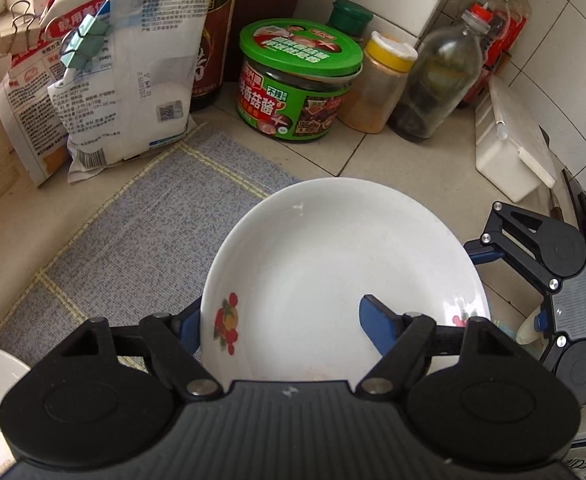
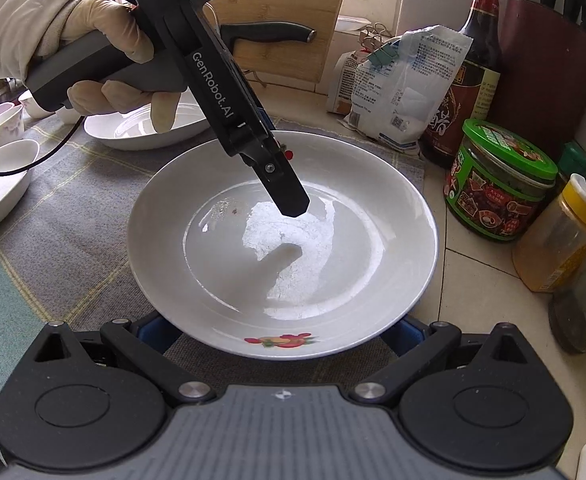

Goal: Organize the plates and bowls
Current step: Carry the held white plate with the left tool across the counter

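Left gripper: clenched astride white fruit-print plate rim | right gripper: grasp indeterminate | grey checked mat beneath.

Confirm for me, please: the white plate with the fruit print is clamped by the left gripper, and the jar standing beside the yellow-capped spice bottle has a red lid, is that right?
Not quite: the jar beside the yellow-capped spice bottle has a green lid, not a red one, as the left wrist view shows. The rest holds: the left gripper clamps the white plate with the fruit print, one of its fingers lying over the rim.
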Demonstrator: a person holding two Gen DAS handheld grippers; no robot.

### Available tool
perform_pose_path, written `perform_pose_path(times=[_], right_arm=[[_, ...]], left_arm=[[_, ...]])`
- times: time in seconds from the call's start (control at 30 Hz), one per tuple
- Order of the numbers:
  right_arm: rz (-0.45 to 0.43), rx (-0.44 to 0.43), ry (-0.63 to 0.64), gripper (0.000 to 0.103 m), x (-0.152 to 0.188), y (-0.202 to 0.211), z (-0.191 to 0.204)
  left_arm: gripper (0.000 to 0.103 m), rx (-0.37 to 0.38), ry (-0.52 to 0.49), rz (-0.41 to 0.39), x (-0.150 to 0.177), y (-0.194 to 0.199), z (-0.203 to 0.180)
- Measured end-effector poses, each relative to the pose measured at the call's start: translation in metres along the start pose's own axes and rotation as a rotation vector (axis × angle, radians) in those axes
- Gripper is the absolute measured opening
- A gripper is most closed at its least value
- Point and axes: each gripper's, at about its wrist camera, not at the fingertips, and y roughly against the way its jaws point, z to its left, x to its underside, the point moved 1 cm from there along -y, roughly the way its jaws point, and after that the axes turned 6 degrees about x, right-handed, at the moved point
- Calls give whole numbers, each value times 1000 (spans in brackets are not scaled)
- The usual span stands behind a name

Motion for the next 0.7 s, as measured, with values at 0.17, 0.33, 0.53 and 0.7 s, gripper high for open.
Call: perform_pose_path(times=[0.17, 0.33, 0.53, 0.7], right_arm=[[10, 2, 0, 103, 0, -6, -4], [15, 3, -10, 103, 1, -8, -7], [20, 13, -9, 103, 2, -9, -6], [19, 20, -10, 103, 2, -8, -6]], left_arm=[[77, 2, 5, 5, -3, -7, 3], [77, 7, 0, 8, -5, -11, 4], [77, 5, -15, 5, -5, -11, 3], [80, -11, -31, -12, -5, -6, 1]])
